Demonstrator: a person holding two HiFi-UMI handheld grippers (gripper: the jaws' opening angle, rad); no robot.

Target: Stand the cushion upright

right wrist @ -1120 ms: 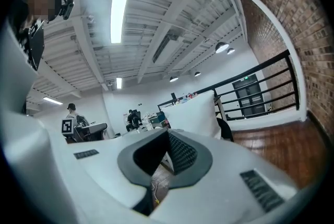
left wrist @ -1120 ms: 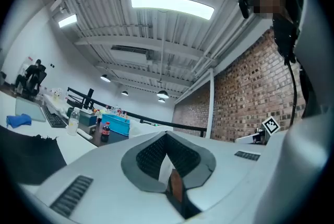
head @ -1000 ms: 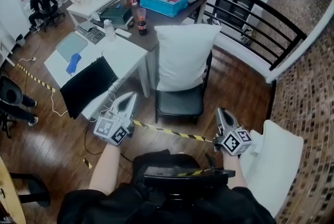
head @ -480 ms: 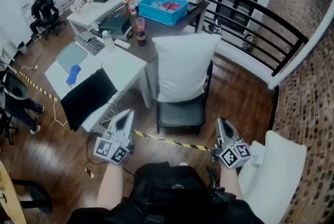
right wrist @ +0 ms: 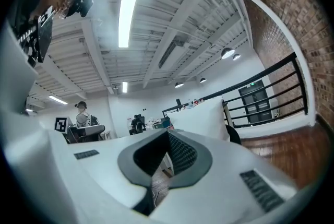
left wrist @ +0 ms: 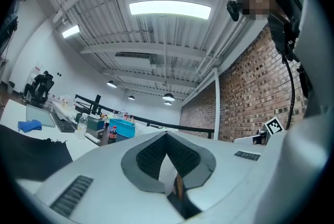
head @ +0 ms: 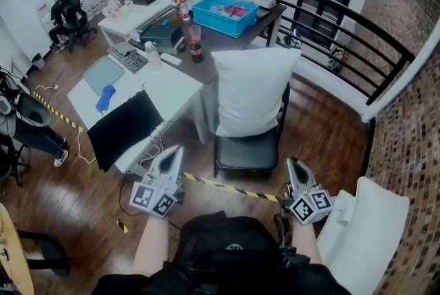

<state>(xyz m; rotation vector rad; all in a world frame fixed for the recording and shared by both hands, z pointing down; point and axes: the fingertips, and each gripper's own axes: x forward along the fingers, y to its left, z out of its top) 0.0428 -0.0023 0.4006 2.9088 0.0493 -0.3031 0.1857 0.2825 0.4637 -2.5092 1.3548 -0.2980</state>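
White cushion [head: 253, 91]: upright on the seat of a black chair [head: 249, 149], leaning on the backrest and hiding nearly all of it. It stands beyond both grippers, well apart from them.

Blue bin [head: 225, 14]: far, on the dark table [head: 230, 36]. It holds small items, one reddish, too small to identify.

White desk [head: 172, 89]: left of the chair. It carries a keyboard [head: 130, 60] and a blue object [head: 104, 97] of unclear kind. A black sheet [head: 124, 128] drapes its near edge and hides what lies under it.

Left gripper [head: 174, 151]: near left, jaws clenched together, nothing between them.

Right gripper [head: 291, 164]: near right, jaws likewise clenched, empty.

White chair [head: 361, 232]: near right, cut off by the frame edge.
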